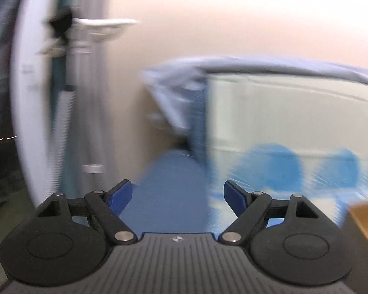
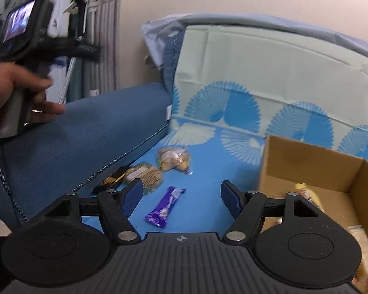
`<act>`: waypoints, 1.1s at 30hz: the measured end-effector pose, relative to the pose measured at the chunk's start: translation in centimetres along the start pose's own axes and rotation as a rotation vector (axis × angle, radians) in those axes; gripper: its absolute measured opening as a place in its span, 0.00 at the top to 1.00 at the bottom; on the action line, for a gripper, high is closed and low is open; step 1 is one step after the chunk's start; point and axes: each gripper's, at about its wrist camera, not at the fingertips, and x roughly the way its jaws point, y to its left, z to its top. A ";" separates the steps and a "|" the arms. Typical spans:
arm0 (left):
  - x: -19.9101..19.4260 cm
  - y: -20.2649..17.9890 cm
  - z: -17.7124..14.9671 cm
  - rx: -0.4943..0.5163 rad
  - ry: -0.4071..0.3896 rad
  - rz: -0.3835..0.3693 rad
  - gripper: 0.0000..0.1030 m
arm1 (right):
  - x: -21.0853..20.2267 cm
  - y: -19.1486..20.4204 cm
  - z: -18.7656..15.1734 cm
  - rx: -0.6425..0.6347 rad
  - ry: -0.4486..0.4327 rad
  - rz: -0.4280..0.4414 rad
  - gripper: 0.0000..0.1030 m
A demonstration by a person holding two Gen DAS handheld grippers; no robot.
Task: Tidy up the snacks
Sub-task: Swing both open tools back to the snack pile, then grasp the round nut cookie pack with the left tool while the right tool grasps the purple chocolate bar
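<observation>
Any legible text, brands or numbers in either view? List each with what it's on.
None legible.
purple wrapper: white print, blurred.
black-and-gold packet: too small.
yellow pack in the cardboard box: blurred.
screen on left gripper: unreadable.
Left wrist view: motion blur throughout.

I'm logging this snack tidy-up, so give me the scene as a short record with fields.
surface: blue patterned sheet
loose snacks: purple chocolate bar; clear packet of biscuits; round cracker pack; dark wrapper
container: cardboard box, open, yellow packet inside
left gripper: open, empty
right gripper: open, empty, above the chocolate bar
left hand: gripping its handle
</observation>
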 end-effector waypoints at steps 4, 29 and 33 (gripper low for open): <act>3.3 -3.3 -4.1 0.012 0.222 -0.198 0.20 | 1.7 1.2 -0.6 0.007 0.041 0.026 0.30; 3.6 -1.2 -15.5 -0.221 0.474 -0.309 0.20 | 13.8 0.5 -3.5 0.168 0.255 0.019 0.30; 2.3 -1.0 -14.9 -0.275 0.385 -0.372 0.20 | 15.9 0.9 -3.7 0.149 0.284 0.052 0.32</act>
